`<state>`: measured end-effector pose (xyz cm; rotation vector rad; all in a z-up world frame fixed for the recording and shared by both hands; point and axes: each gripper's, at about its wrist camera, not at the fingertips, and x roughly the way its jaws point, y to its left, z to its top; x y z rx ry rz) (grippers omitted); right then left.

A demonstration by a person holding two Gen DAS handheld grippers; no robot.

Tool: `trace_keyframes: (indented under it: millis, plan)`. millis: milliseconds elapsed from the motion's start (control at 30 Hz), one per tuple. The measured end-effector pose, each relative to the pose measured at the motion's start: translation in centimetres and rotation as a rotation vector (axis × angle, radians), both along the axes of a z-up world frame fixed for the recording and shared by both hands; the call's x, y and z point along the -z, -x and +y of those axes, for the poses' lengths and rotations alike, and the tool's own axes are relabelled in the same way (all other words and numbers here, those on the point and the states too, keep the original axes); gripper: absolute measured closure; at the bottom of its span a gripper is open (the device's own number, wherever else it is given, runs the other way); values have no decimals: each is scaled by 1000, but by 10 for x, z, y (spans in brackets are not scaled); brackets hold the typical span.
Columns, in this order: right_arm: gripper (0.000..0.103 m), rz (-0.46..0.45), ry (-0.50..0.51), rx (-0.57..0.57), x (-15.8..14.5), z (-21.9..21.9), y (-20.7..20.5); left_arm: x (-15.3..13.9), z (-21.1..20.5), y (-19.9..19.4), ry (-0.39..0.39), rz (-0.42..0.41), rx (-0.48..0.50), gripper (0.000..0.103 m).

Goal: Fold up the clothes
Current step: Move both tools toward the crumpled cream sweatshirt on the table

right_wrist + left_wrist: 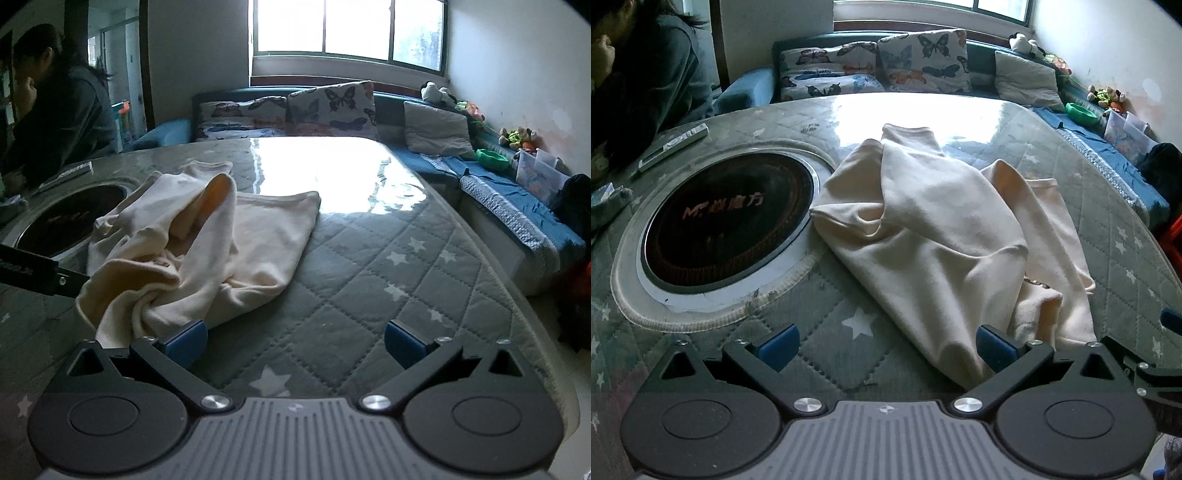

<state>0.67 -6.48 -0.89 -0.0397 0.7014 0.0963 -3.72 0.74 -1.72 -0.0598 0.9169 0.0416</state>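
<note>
Both my left gripper (886,347) and right gripper (295,343) are released; I should pinch the crumpled cream garment's (934,229) near hem corners and spread it flat on the tabletop (369,266).

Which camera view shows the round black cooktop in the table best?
The left wrist view: the cooktop appears nearly whole, with its logo and metal ring. In the right wrist view, only a dark sliver shows, behind the cream garment.

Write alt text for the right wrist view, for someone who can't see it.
A crumpled cream garment lies on a grey star-quilted table, left of the open right gripper, whose blue fingers hold nothing. Behind are a butterfly-cushioned sofa, a bright window and a seated person at left.
</note>
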Motion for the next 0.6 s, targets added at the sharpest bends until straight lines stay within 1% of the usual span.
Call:
trace_keyframes:
  millis: [600]
  plan:
    - [0, 10, -12, -13, -2, 3, 1, -2, -2, 1, -10, -1, -8, 0]
